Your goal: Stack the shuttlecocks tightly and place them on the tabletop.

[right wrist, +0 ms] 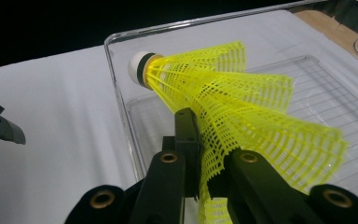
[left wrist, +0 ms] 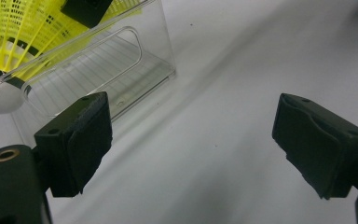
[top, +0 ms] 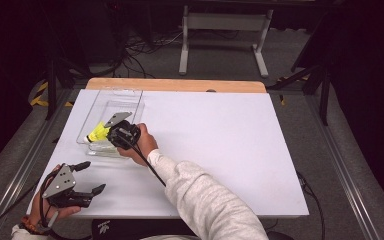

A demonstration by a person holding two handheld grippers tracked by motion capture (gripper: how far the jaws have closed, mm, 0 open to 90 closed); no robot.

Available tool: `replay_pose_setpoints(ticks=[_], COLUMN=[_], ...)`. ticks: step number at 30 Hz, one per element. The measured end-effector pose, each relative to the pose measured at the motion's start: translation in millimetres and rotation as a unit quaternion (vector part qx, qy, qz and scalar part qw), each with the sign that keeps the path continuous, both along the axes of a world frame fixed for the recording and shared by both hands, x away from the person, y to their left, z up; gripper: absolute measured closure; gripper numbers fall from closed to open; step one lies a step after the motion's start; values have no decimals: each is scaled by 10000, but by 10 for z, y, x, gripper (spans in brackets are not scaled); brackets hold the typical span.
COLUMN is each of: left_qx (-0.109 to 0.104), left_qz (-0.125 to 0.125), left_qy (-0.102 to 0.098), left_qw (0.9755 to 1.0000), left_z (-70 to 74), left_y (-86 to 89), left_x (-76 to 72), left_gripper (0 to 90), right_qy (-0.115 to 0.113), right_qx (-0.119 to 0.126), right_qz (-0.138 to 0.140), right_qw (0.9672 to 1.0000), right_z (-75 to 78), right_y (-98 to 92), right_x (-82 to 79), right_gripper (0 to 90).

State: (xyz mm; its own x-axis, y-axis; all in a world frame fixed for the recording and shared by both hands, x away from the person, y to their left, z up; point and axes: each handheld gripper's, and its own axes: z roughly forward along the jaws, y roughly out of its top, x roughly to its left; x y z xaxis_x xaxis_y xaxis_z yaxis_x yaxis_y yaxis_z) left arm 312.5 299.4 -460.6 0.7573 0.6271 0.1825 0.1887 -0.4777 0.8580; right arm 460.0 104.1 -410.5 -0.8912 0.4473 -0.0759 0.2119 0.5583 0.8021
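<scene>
The right gripper has its jaws pressed together on the mesh skirt of a yellow shuttlecock, pinching the plastic netting flat between the pads. The shuttlecock's white cork tip with its dark band points away from the gripper, over the near-left corner of a clear plastic tray. From above, the shuttlecock hangs at the tray's near end, and the right gripper sits just beside it in the person's right hand, with the light sleeve reaching back toward the bottom edge. The left gripper rests near the front left corner of the white table, jaws wide apart with nothing between them, well clear of the tray. In the left gripper view its two black pads frame bare tabletop, with the tray and shuttlecock up to the left.
</scene>
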Motion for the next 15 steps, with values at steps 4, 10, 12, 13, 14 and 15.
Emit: replay_pose_setpoints(ticks=[4,10,12,13,14,15], left_qx=[6,23,25,33,26,22], left_qz=[4,0,-5,-5,-7,-6], left_qy=[-2,-6,3,1,1,2], left_qw=[10000,10000,10000,10000,10000,10000], left_z=[0,0,-3,-3,-3,-3], left_y=[0,0,-3,-4,-5,-4], left_x=[0,3,3,4,3,3], left_gripper=[131,131,131,131,131,131], right_qy=[48,104,141,143,148,152], right_qx=[-63,-136,-144,-148,-155,-166], right_qz=[29,47,26,25,22,17], right_qw=[10000,9998,9998,9998,9998,9997], right_z=[-25,-56,-68,-70,-72,-74], right_y=[22,29,25,23,21,20], right_x=[1,23,39,43,48,52], right_gripper=[867,864,863,862,862,862])
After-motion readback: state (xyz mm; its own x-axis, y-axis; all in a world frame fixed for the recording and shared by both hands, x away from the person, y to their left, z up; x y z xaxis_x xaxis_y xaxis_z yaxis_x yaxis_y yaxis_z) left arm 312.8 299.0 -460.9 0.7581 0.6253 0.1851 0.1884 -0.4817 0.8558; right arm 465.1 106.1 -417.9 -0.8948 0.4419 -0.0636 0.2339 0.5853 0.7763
